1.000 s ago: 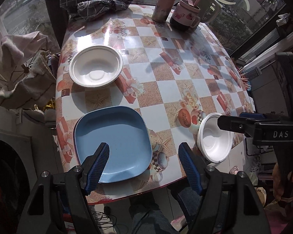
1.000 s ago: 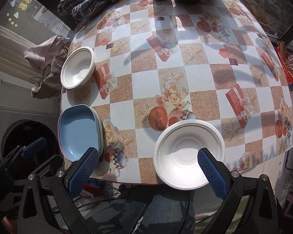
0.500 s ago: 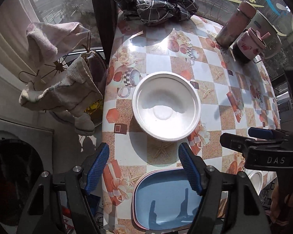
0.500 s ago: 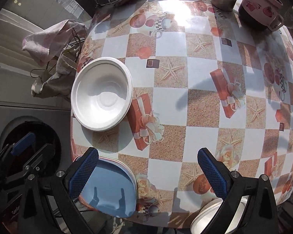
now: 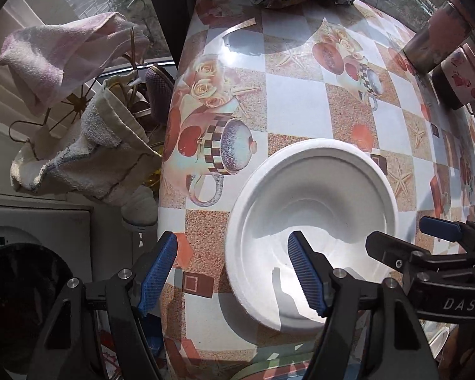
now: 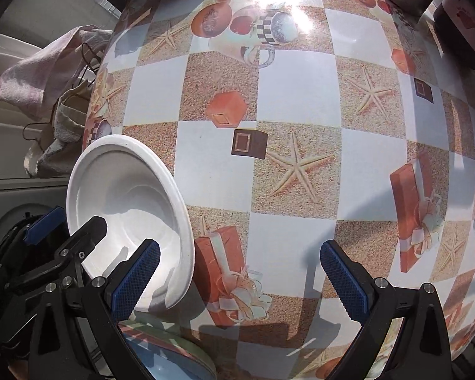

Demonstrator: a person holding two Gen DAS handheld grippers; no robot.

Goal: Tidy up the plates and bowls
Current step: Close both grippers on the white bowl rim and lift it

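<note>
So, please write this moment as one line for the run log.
left gripper: open, straddling white bowl rim | right gripper: open, empty | bowl on table

The bowl point(image 5: 313, 196) looks matt white, like moulded pulp or foam, smooth. The tabletop point(image 6: 300, 164) wears a glossy printed plastic cover with sun glare. The left claw point(image 5: 229, 274) has rough, cross-hatched blue rubber pads point(image 5: 156, 272) on black plastic fingers with metal screws. The towels point(image 5: 88, 155) are nubbly terry cloth.

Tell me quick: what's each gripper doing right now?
Left gripper: open, holding nothing, straddling the near-left rim of the round white foam bowl.
Right gripper: open, holding nothing, one finger over that bowl's right rim.
</note>
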